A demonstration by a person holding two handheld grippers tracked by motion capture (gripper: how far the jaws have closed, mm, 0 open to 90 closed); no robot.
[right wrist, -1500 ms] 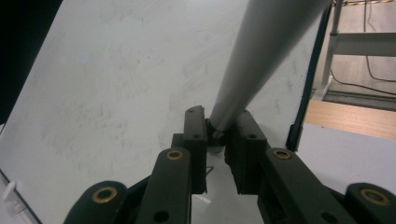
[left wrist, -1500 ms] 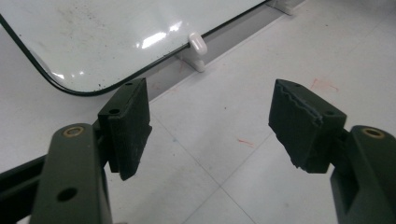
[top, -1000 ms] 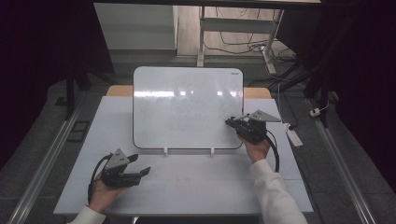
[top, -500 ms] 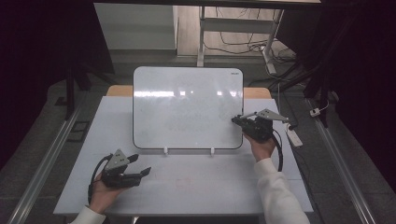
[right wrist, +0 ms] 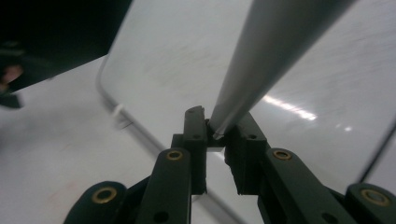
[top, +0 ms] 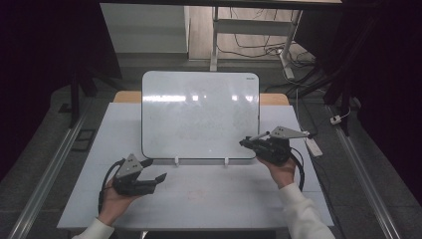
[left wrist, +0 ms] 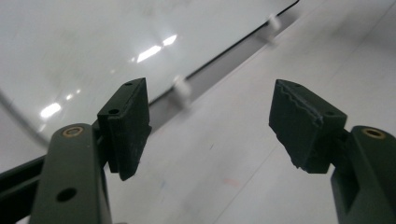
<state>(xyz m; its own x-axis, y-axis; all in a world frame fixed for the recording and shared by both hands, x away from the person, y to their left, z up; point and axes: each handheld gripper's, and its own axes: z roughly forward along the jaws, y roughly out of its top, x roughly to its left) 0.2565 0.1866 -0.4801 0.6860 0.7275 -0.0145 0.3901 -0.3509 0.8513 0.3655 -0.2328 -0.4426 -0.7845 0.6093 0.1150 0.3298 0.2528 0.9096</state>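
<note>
two grippers are out over the pale table [top: 199,199] in the high view, one in each of the person's hands. the left gripper [top: 153,172] sits low at the near left of the table, resting in the left hand [top: 117,199], its jaws spread apart with nothing between them. a whiteboard [top: 199,114] with rounded corners and a dark edge lies flat in the middle of the table, reaching to the far side, with two small white clips along its near edge. the right gripper [top: 244,143] is at the whiteboard's near right corner, pointing left over the board, held by the right hand [top: 279,169], a white sleeve below it.

from the left gripper view, the two black jaws stand wide apart and empty. between and beyond them runs the table surface, and the whiteboard's [left wrist: 70,42] dark edge cuts across on a slant with a white clip [left wrist: 181,91] on it.

from the right gripper view, the jaws are drawn close together, pinching the end of a grey rod-like thing [right wrist: 266,60] that runs up and away, blurred, so i cannot tell what it is. behind it lies the whiteboard [right wrist: 177,56], lights reflected on its face, and the table to the left.
</note>
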